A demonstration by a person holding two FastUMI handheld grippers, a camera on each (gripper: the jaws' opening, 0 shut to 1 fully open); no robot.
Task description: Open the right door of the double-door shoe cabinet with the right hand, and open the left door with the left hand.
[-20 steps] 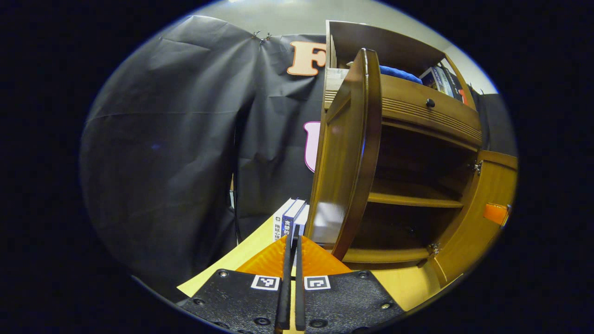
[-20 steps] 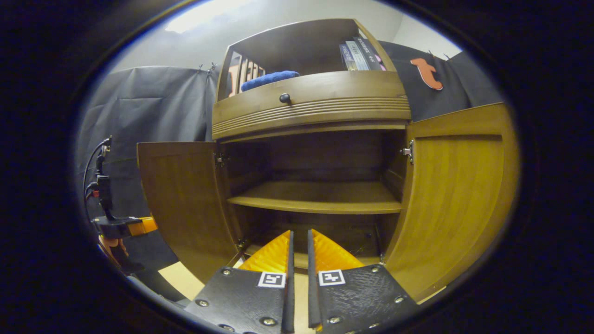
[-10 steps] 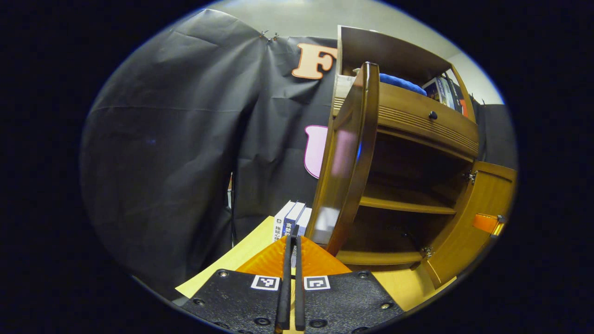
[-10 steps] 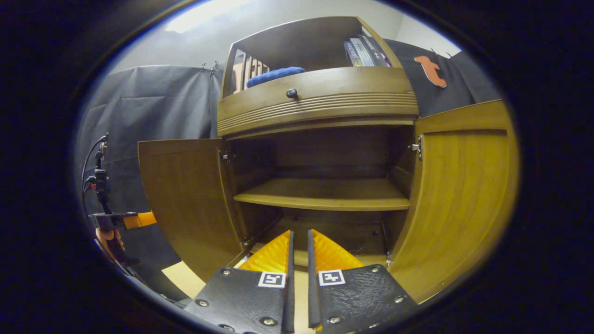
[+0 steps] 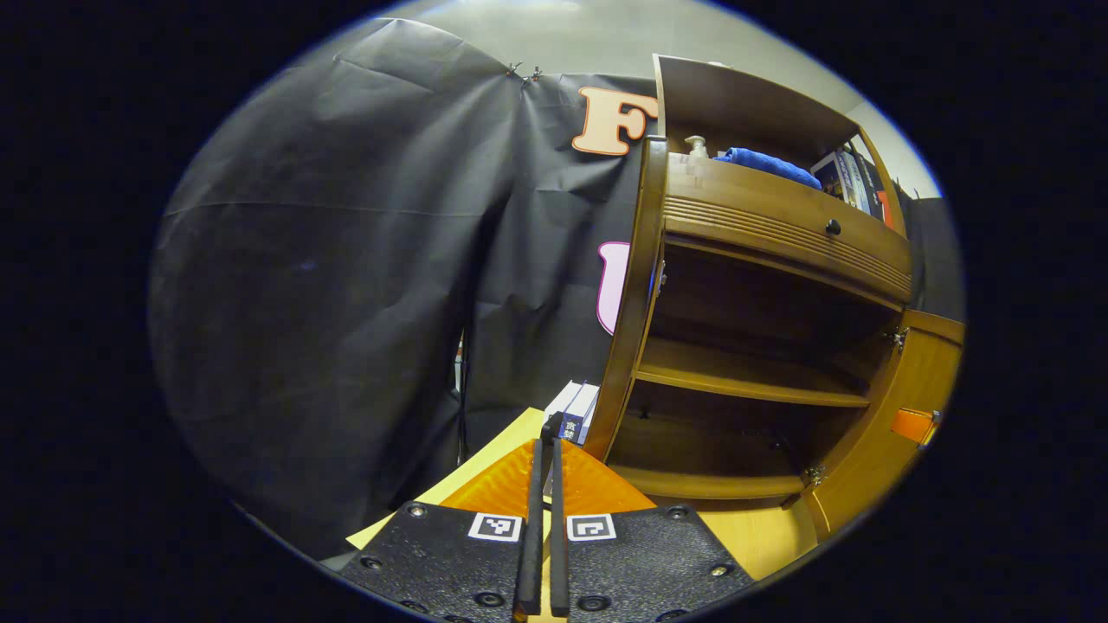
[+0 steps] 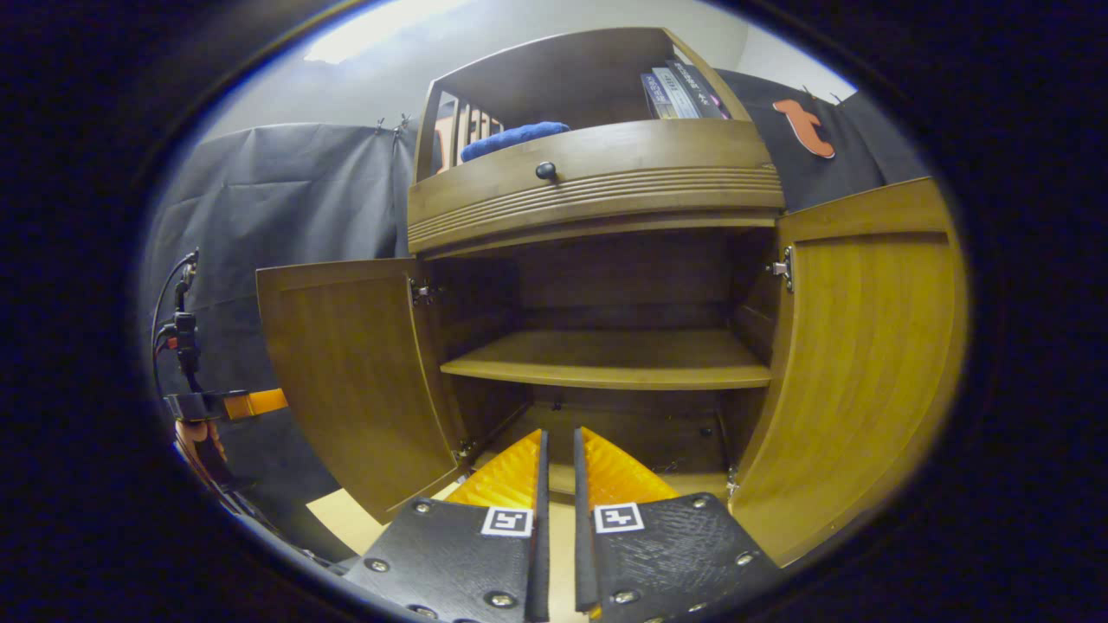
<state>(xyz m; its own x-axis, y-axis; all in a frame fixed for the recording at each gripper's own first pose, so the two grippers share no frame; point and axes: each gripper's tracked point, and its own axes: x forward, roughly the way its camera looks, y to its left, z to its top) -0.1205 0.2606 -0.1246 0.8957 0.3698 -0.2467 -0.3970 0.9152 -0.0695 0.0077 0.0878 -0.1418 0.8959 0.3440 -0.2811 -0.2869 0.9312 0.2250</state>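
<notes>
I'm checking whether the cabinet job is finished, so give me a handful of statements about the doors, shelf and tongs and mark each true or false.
1. Both doors of the shoe cabinet stand open. True: the left door and the right door are swung outward.
2. A pair of shoes sits on the middle shelf. False: the shelf is bare.
3. The right tongs clamp the right door's edge. False: they hold nothing and point into the cabinet.
4. A blue cloth lies on top, above the drawer knob. True.
5. The left tongs are wide open. False: their fingers are nearly together, holding nothing.
</notes>
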